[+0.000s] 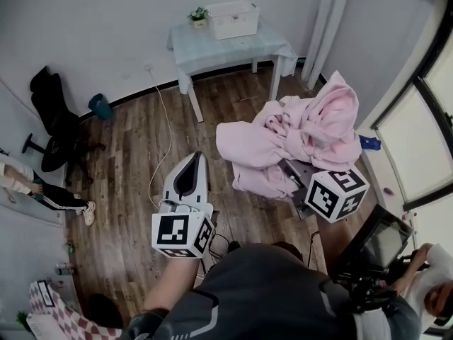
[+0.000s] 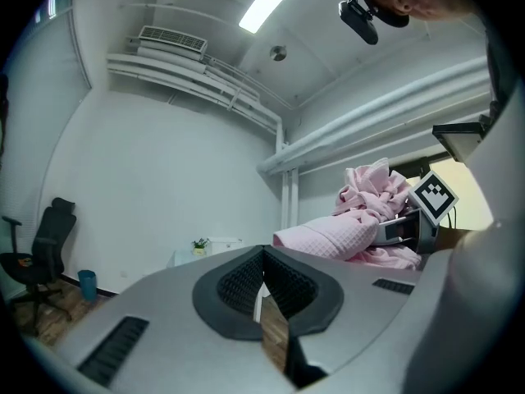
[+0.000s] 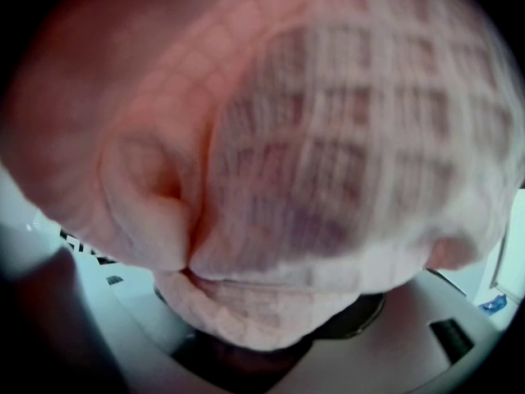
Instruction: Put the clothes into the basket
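- the pink clothes (image 1: 297,129) hang as one bunched bundle above the wooden floor (image 1: 134,154), off to the person's right and in front.
- the right gripper (image 1: 296,174) is buried in the lower edge of the bundle; its jaws stand wide and are clamped on a thick fold of the waffle-textured fabric, which fills nearly all of the right gripper view.
- the left gripper (image 2: 262,259) is empty, its ribbed pads (image 2: 287,284) meeting at the tips with only a thin sliver of floor showing between them lower down.
- in the head view the left gripper is held low and central, well apart from the clothes.
- the white basket (image 1: 232,18) sits on a small pale table (image 1: 212,52) against the far wall, beside a little potted plant (image 1: 198,14), and well apart from the bundle.
- a black office chair (image 1: 53,119) and a blue bin (image 1: 100,106) stand at the left wall.
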`<action>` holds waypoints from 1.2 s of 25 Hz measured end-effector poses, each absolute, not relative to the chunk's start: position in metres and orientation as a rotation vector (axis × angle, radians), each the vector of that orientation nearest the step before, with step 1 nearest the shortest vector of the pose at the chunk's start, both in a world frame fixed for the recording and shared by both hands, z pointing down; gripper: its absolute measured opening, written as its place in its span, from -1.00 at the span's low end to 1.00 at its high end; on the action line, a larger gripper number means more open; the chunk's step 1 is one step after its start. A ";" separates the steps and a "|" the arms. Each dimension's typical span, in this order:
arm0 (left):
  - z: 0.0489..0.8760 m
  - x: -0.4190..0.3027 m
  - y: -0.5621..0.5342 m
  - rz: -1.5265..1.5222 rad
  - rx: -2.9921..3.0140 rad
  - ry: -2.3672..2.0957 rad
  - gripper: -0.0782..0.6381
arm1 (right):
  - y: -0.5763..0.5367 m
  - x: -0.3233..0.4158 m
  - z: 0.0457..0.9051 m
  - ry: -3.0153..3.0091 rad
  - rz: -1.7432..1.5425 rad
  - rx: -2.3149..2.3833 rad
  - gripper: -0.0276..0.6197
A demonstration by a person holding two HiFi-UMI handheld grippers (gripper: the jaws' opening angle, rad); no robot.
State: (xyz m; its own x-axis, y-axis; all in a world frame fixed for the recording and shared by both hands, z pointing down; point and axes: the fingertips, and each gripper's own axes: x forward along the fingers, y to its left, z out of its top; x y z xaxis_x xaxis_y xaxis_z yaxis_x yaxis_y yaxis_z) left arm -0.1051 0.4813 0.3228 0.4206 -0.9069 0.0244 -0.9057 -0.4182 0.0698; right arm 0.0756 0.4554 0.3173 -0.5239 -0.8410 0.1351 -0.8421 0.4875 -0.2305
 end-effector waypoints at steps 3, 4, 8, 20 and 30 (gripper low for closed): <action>0.327 -0.114 0.444 -0.044 2.580 -1.581 -0.76 | 0.421 0.069 0.317 -2.688 0.438 1.534 0.10; 0.329 -0.113 0.439 -0.060 2.586 -1.554 -0.76 | 0.417 0.070 0.319 -2.684 0.438 1.537 0.10; 0.336 -0.110 0.434 -0.065 2.592 -1.532 -0.76 | 0.418 0.073 0.327 -2.676 0.415 1.529 0.10; 0.341 -0.123 0.441 0.036 2.602 -1.626 -0.76 | 0.415 0.074 0.332 -2.734 0.386 1.544 0.10; 0.342 -0.116 0.438 -0.001 2.632 -1.635 -0.76 | 0.414 0.073 0.331 -2.796 0.322 1.521 0.10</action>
